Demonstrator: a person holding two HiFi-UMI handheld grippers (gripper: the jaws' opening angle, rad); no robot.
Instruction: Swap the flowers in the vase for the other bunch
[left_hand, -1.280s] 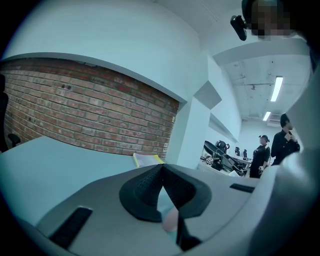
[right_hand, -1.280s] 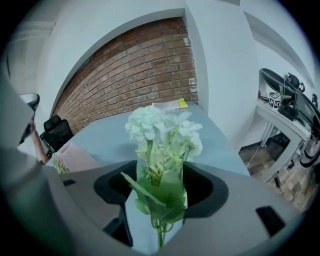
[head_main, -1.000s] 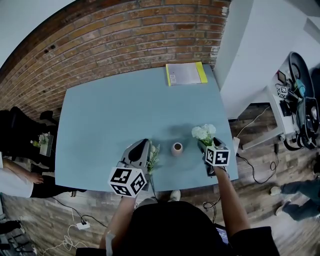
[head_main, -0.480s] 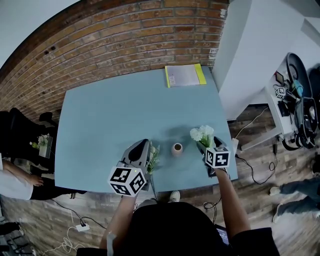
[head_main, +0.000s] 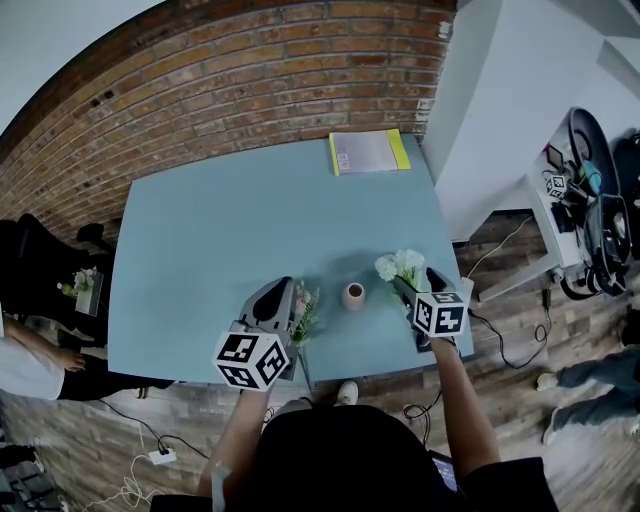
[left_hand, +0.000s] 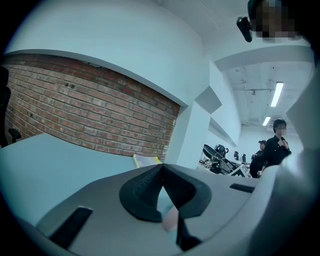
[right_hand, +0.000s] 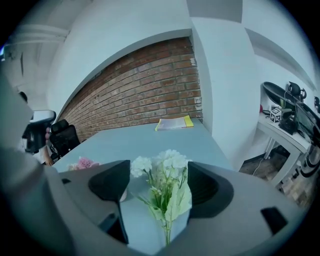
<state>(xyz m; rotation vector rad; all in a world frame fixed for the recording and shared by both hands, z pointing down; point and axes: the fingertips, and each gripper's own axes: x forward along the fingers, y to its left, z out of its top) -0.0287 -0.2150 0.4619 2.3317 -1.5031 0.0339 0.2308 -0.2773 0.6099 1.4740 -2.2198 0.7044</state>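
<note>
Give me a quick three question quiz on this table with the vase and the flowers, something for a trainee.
1. True or false: flowers stand in the vase.
2. In the head view, on which side of the vase are the white flowers? A: left. B: right. C: far behind it, at the brick wall.
3. In a few words: what lies at the far edge of the table?

Key
1. False: the mouth of the vase is empty.
2. B.
3. A booklet with a yellow edge.
</note>
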